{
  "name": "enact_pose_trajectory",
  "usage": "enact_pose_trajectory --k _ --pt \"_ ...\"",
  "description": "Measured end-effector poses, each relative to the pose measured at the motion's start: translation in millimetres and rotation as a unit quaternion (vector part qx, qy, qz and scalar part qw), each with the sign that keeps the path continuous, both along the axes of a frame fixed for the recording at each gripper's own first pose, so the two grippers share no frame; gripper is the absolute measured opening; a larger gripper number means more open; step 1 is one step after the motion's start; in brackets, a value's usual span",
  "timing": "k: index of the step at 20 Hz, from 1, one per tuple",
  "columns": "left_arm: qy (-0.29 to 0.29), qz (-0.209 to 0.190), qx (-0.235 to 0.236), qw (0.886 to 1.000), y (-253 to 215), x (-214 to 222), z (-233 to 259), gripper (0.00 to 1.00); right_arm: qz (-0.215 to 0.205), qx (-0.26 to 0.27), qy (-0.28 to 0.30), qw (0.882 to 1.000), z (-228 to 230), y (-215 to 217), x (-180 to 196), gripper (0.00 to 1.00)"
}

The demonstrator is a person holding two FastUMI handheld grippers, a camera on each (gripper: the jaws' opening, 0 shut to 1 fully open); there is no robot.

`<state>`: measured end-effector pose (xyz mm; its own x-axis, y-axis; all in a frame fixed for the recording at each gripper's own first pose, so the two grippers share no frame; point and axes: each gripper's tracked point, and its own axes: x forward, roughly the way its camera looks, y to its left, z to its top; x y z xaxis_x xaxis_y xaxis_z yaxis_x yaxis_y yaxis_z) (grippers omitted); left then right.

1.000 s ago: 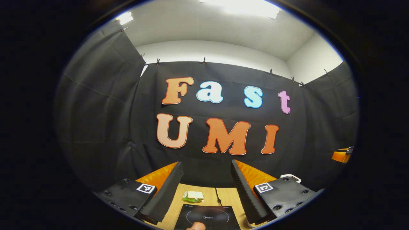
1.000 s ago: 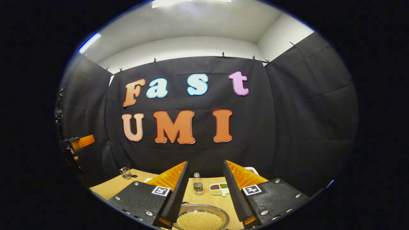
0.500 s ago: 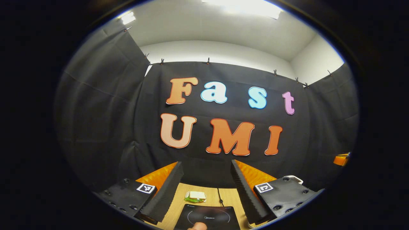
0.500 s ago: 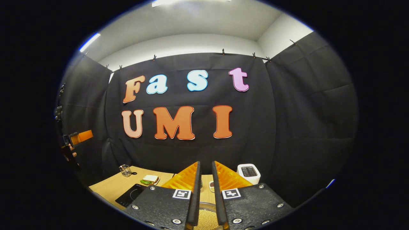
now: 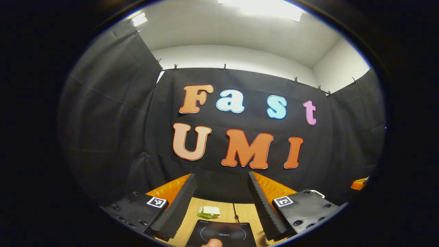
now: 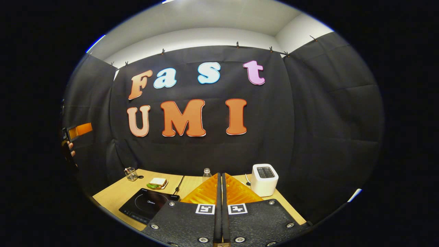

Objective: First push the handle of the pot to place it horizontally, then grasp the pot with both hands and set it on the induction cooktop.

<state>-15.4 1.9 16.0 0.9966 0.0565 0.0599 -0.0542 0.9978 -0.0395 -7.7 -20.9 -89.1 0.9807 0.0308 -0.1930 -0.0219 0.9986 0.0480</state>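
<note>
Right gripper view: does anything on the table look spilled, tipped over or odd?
Nothing stands out. The induction cooktop, sandwich, toaster, bottle and small glass jar all sit upright and apart on the wooden table. The right claw is shut on nothing.

right tool [image 6: 219, 206] fingers pressed together, induction cooktop [image 6: 148, 204] left, toaster [image 6: 263, 179] right

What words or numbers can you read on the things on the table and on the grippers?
Induction cooktop: small pale print near its ring, too small and blurred to read.
Left gripper and right gripper: square black-and-white markers on the fingers, which are patterns and not words.
Toaster: no text I can make out.
</note>
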Motion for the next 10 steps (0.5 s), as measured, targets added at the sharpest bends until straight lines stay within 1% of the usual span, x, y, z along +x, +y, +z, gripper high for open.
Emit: enact_pose_trajectory --k 4,10 --pt "-0.003 0.000 -0.003 1.000 1.0 -0.7 0.2 0.99 -0.008 -0.007 0.020 1.000 -25.4 -6.5 -8.0 0.00" --pt "-0.005 0.005 -0.007 1.000 7.1 -0.8 -1.5 0.99 -0.006 -0.007 0.057 0.998 -66.6 -6.1 -21.9 0.00"
